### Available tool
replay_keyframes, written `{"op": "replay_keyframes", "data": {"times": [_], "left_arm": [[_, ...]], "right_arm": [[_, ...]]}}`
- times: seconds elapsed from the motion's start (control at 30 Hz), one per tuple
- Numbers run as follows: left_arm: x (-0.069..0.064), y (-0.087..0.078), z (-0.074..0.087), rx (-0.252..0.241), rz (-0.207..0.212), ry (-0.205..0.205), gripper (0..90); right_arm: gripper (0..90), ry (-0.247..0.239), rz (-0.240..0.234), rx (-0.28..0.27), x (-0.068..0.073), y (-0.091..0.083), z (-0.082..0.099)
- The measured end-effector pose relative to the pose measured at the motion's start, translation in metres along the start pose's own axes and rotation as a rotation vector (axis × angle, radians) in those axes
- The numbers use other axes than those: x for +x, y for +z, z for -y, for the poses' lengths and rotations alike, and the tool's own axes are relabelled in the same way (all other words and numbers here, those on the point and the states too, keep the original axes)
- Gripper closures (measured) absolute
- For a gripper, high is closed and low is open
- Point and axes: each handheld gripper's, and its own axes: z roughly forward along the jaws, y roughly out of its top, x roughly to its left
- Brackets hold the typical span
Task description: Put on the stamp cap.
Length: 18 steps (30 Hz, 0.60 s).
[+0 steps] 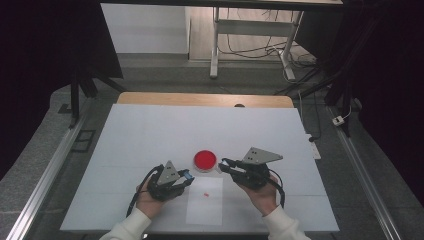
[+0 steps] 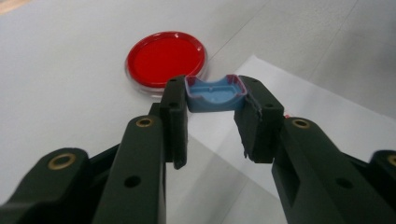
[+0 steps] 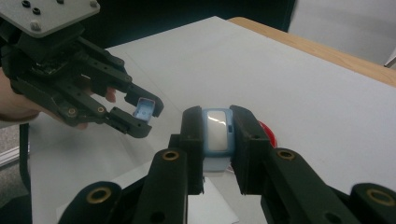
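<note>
My left gripper (image 2: 215, 103) is shut on a small light-blue cap (image 2: 215, 93) whose hollow side faces the camera. It hovers just left of a round red ink pad (image 1: 205, 160) on the white table. My right gripper (image 3: 217, 140) is shut on a light-blue stamp body (image 3: 217, 128) with a pale glossy face. In the high view the left gripper (image 1: 187, 175) and right gripper (image 1: 223, 164) point toward each other, a short gap apart. The right gripper view shows the left gripper (image 3: 140, 115) with the cap (image 3: 144, 108), up and to the left of the stamp body.
A white sheet of paper (image 1: 205, 205) lies near the table's front edge, between my hands, with a small red mark (image 1: 206, 194) on it. The red pad (image 2: 166, 60) sits just beyond the sheet. The table's wooden back edge (image 1: 200, 98) is far off.
</note>
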Motion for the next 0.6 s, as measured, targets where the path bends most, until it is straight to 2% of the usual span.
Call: {"op": "replay_keyframes", "data": {"times": [0.6], "left_arm": [[-0.011,0.023,-0.014,0.010,0.024,0.028,64.8]], "right_arm": [[75.6,0.001,-0.006,0.005,0.001,0.001,0.001]]}}
